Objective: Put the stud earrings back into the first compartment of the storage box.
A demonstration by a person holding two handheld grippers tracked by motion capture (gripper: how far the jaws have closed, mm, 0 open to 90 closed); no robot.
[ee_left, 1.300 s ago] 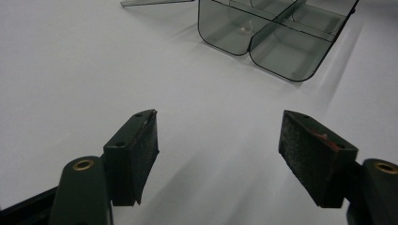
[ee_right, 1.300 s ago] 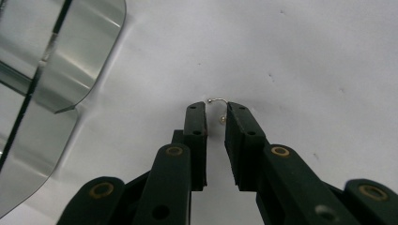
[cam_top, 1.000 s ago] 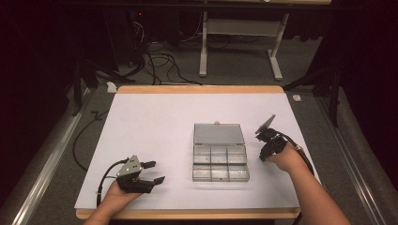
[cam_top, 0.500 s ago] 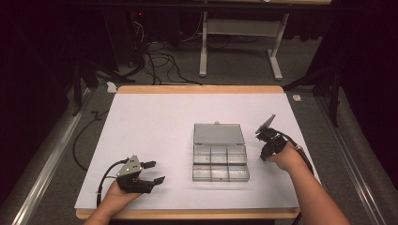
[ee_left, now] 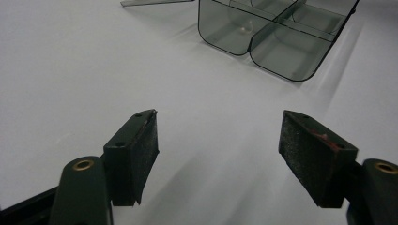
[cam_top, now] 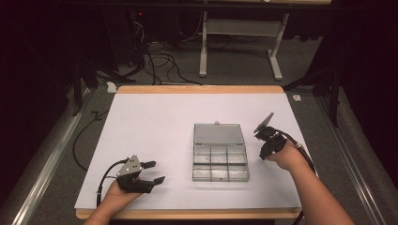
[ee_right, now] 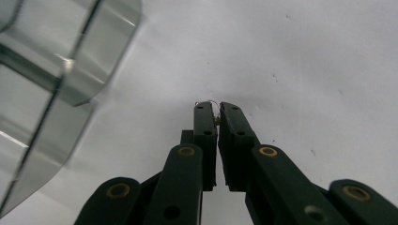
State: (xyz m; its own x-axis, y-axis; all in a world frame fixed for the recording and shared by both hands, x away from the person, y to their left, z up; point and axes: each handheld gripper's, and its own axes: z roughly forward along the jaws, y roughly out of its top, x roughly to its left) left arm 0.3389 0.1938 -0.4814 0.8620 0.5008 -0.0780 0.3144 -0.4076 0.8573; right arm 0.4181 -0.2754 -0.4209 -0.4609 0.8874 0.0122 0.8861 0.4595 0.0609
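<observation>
A clear plastic compartment box point(cam_top: 219, 161) lies near the middle of the white table, its lid point(cam_top: 219, 134) folded flat behind it. My right gripper point(cam_top: 264, 151) points down at the table just right of the box. In the right gripper view its jaws point(ee_right: 217, 112) are shut on a tiny tan part with a thin wire point(ee_right: 217, 121), and the box corner point(ee_right: 51, 75) sits at the left. My left gripper point(cam_top: 155, 171) rests open on the table left of the box. In the left gripper view nothing lies between its pads point(ee_left: 141, 150), and the box point(ee_left: 277, 28) sits ahead.
The white sheet point(cam_top: 155, 122) covers the tabletop, with a wooden edge point(cam_top: 187, 214) at the front. Cables point(cam_top: 155, 61) and a stand's legs point(cam_top: 239, 51) lie on the floor beyond the table.
</observation>
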